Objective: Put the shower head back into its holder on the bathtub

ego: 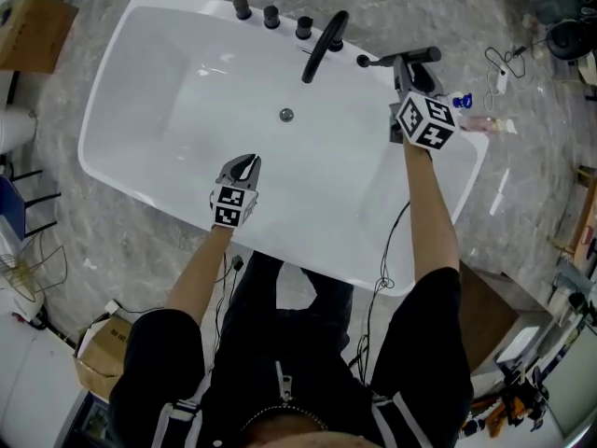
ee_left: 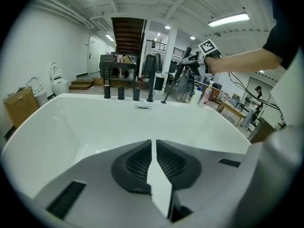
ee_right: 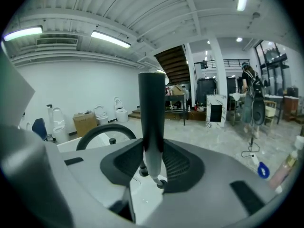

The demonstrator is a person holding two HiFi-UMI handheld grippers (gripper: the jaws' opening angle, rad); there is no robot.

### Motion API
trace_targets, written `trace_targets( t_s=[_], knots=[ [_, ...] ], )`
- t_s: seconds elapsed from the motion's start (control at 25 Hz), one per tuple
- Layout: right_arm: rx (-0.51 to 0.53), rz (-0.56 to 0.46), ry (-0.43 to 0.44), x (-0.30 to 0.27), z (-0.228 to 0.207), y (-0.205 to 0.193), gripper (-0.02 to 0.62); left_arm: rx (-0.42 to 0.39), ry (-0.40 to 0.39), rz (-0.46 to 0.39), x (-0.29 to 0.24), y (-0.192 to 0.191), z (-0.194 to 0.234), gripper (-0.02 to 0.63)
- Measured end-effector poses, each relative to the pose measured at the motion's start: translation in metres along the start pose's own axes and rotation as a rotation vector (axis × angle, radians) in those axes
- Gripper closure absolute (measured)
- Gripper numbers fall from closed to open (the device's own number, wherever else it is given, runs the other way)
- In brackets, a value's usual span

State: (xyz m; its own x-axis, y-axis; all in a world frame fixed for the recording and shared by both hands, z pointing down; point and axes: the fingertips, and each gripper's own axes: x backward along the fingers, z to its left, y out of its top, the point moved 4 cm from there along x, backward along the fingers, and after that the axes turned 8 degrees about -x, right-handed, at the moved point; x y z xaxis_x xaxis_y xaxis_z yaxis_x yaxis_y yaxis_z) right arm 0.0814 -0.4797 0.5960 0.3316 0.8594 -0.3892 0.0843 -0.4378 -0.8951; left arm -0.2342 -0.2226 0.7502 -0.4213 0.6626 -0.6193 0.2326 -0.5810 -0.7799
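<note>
Black shower head (ee_right: 151, 108) clamped in right gripper (ee_right: 153, 163); left gripper (ee_left: 154, 148) closed, empty.

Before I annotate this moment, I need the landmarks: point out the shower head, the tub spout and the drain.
shower head (ee_right: 152, 108): right gripper view, on its black shaft.
tub spout (ego: 322, 49): head view, middle of its black arch.
drain (ego: 286, 115): head view, centre of the round plate.

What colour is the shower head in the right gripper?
The shower head is black; the right gripper view shows it best.
</note>
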Motion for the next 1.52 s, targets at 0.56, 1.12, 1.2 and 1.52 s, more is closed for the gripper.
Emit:
trace_targets(
  t_s=[0.56,1.12,1.2,1.52],
  knots=[
    [-0.024,0.102,-0.06,-0.06,-0.018,-0.06,0.462,0.052,0.023,0.013,0.01,-0.032,0.01,0.558],
    [0.033,0.212,-0.076,-0.113,-0.036,-0.109,0.462,0.074,0.064,0.057,0.017,-0.068,0.022,0.558],
    [0.024,0.216,-0.084,-0.117,-0.039,-0.111,0.462,0.067,0.06,0.071,0.016,-0.074,0.02,0.558],
    [-0.011,0.254,-0.129,-0.125,-0.042,-0.112,0.46,0.075,0.071,0.078,0.021,-0.077,0.027,0.558]
  ],
)
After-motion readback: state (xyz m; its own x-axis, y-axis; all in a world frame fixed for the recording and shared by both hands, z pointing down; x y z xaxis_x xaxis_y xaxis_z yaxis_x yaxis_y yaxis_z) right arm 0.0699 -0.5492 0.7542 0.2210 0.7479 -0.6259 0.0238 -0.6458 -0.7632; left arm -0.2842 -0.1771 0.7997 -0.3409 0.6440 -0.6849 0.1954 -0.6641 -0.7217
